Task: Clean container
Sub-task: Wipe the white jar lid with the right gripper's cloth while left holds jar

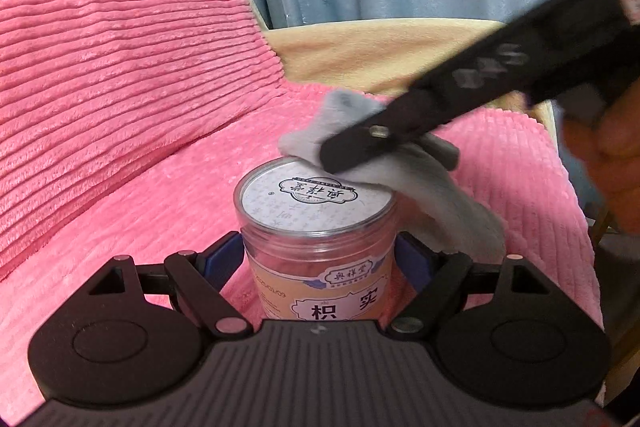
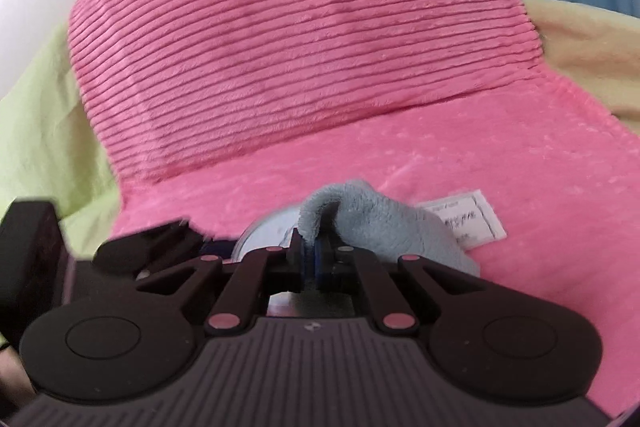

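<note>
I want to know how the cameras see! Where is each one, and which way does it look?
Left wrist: sits on the left claw, looks forward at the jar it grips; the right claw and a hand show.
Right wrist: sits on the right claw, looks forward over the cloth it pinches toward the pillow.
Both share: jar lid, cloth, pillow.

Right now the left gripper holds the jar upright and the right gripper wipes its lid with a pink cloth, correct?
Not quite: the cloth is grey, not pink, as the left wrist view shows. The left gripper does hold the jar upright while the right gripper wipes the lid.
</note>
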`<state>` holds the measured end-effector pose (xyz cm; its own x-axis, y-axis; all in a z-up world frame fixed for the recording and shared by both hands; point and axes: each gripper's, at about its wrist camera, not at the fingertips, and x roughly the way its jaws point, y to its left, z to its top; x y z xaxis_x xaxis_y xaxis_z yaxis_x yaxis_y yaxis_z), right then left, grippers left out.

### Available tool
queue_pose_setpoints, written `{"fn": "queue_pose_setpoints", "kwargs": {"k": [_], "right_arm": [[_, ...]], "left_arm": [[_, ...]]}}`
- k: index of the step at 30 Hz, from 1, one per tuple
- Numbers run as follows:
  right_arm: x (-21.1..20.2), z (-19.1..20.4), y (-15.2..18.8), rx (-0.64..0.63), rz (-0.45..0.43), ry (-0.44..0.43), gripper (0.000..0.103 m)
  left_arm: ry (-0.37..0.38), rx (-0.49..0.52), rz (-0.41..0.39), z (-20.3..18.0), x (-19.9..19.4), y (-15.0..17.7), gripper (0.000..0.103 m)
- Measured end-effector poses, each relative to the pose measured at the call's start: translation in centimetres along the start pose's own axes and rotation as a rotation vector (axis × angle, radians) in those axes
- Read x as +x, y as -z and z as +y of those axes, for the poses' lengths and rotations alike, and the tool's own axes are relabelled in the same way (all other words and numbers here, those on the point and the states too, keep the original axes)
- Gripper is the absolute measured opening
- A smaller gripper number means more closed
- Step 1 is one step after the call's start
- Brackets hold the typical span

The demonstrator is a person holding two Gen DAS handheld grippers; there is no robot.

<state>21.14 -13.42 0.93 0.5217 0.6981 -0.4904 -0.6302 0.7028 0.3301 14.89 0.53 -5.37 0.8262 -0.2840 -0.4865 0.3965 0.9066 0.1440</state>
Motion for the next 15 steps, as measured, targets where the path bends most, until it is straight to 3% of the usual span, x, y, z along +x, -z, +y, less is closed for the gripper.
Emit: {"fn": "queue_pose_setpoints", "kwargs": {"k": [4,7,11,15], "right_arm": [[-0.7,0.1,0.7,0.034,0.039,-0.139,0.003],[0.2,0.6,0.7,0.050,0.042,-0.186,0.003],[2.0,1.1,0.4,0.091,0.023,-0.207,0.003],[3.3,1.9,-0.2,0.085,-0.018,-0.153,0.001]], "left_arm": [[-0.002,-0.009,0.003,0.0,0.0,0.0,0.082],[-0.006,-0.011,0.005,0.0,-0.1,0.0,0.082],[-0.006,-0.022,0.005,0.1,-0.1,0.1,0.082],[-0.005,-0.031,0.003,0.3,-0.1,0.1,0.082]]}}
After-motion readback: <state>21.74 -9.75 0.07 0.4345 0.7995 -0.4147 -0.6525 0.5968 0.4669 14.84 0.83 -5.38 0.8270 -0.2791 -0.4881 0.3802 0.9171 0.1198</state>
